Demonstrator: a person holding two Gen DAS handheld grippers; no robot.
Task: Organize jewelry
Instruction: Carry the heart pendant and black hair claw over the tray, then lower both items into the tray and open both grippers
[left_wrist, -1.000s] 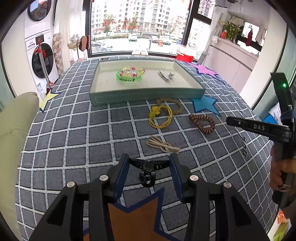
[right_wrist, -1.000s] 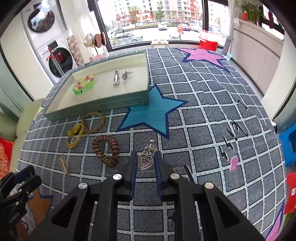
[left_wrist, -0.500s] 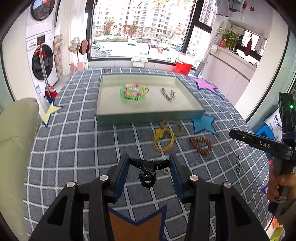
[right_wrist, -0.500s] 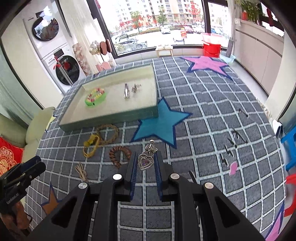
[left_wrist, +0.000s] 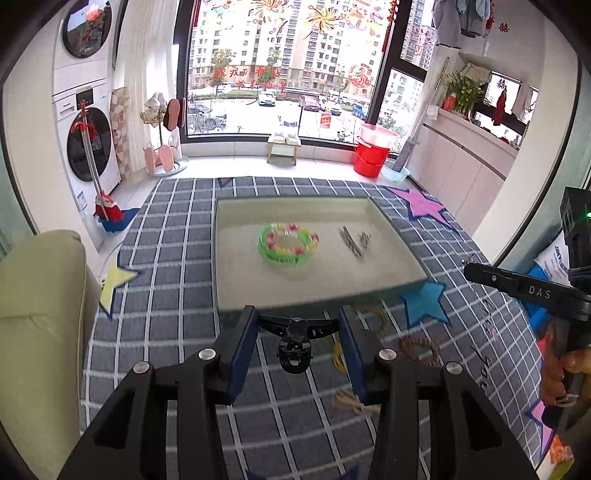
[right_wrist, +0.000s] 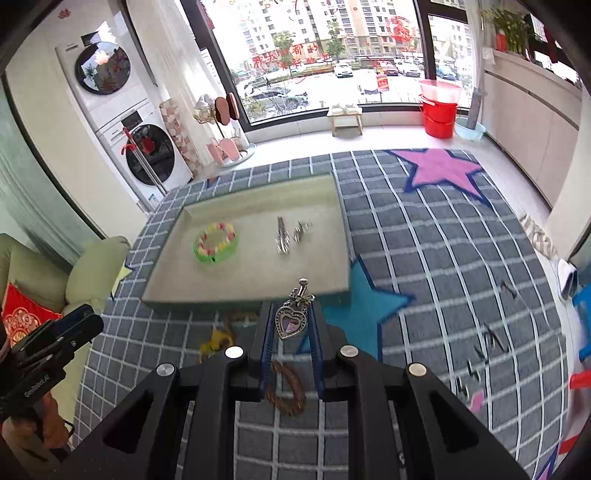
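Both claws lifted higher, left claw (left_wrist: 298, 338) half-open gripping black clip (left_wrist: 295, 341), right claw (right_wrist: 291, 325) narrowly clamping heart pendant (right_wrist: 291, 320)

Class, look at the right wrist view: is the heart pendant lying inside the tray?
No, the heart pendant is clamped in the right gripper, short of the tray.

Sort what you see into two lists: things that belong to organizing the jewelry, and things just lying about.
Belongs:
pale rectangular tray
green beaded bracelet
silver clips
silver heart pendant
black hair clip
brown bead bracelet
yellow cord bracelet

Lying about:
red plastic bucket
red broom
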